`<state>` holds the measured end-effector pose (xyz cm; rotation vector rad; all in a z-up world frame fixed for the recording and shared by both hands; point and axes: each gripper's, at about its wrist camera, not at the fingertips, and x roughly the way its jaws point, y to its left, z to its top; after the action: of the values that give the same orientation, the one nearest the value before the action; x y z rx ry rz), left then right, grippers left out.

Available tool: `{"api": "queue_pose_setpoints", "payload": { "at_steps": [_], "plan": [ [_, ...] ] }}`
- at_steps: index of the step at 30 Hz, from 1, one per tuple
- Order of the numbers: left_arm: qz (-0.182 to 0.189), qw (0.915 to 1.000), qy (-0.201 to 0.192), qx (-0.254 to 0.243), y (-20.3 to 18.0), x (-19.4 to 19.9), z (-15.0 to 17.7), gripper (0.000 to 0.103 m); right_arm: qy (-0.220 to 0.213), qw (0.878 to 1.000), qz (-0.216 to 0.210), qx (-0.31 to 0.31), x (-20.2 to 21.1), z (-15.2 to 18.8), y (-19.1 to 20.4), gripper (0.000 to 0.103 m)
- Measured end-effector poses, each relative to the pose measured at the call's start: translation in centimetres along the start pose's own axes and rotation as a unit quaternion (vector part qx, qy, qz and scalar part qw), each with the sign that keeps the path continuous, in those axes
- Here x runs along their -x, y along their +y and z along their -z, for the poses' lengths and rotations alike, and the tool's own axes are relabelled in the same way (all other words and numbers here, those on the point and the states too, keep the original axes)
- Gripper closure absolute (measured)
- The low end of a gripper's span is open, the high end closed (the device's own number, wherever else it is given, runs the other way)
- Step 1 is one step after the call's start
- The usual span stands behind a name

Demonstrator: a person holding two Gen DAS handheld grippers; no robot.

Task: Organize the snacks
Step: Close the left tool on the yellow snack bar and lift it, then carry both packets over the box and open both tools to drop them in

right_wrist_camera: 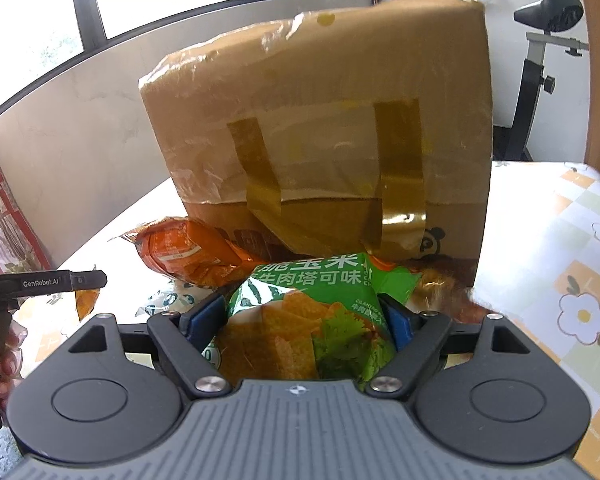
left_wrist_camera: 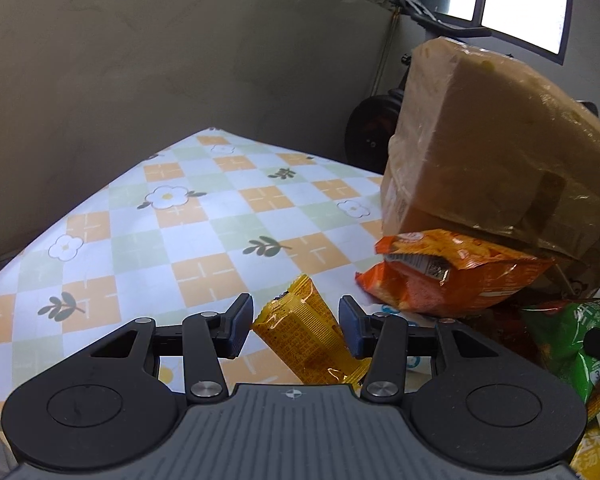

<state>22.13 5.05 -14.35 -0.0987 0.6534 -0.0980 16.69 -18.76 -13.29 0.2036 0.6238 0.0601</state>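
My left gripper (left_wrist_camera: 296,312) is shut on a yellow snack packet (left_wrist_camera: 304,336), which it holds just above the checked tablecloth (left_wrist_camera: 204,220). In the right wrist view that gripper comes in from the left edge with the packet (right_wrist_camera: 86,300) under its finger. My right gripper (right_wrist_camera: 300,304) is shut on a green bag of corn chips (right_wrist_camera: 300,320), both pads pressing its sides. The same green bag (left_wrist_camera: 568,336) shows at the right of the left wrist view. An orange snack bag (left_wrist_camera: 452,276) (right_wrist_camera: 188,252) lies on the table against a taped cardboard box (left_wrist_camera: 480,140) (right_wrist_camera: 324,128).
The tall box stands upright behind the snacks, wrapped in clear film. A grey wall runs along the table's far side. An exercise bike (right_wrist_camera: 548,40) stands beyond the table by the windows. A person's hand (right_wrist_camera: 4,360) grips the left tool.
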Motion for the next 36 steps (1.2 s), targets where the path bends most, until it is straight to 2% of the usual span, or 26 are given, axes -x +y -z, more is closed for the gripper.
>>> {"api": "queue_pose_setpoints", "payload": {
  "at_steps": [6,14,23,31,36],
  "plan": [
    [0.016,0.9996,-0.019,-0.016,-0.9,1.0,-1.4,0.053,-0.022,1.0,-0.011,0.004,1.2,-1.2,0.3,0.02],
    [0.036,0.9966,-0.066,-0.034,-2.3,3.1,-4.3,0.053,-0.065,0.997,-0.022,0.017,3.7,-2.9,1.1,0.02],
    [0.061,0.9901,-0.114,-0.056,-4.3,4.7,-8.0,0.053,-0.157,0.986,-0.026,0.044,7.1,-7.2,1.4,0.02],
    [0.085,0.9833,-0.145,-0.07,-6.7,5.2,-10.8,0.053,-0.206,0.975,-0.036,0.069,8.3,-10.7,1.5,0.02],
    [0.112,0.976,-0.171,-0.075,-8.7,5.0,-13.8,0.053,-0.223,0.97,-0.03,0.087,6.9,-13.9,0.9,0.02]
  ]
}}
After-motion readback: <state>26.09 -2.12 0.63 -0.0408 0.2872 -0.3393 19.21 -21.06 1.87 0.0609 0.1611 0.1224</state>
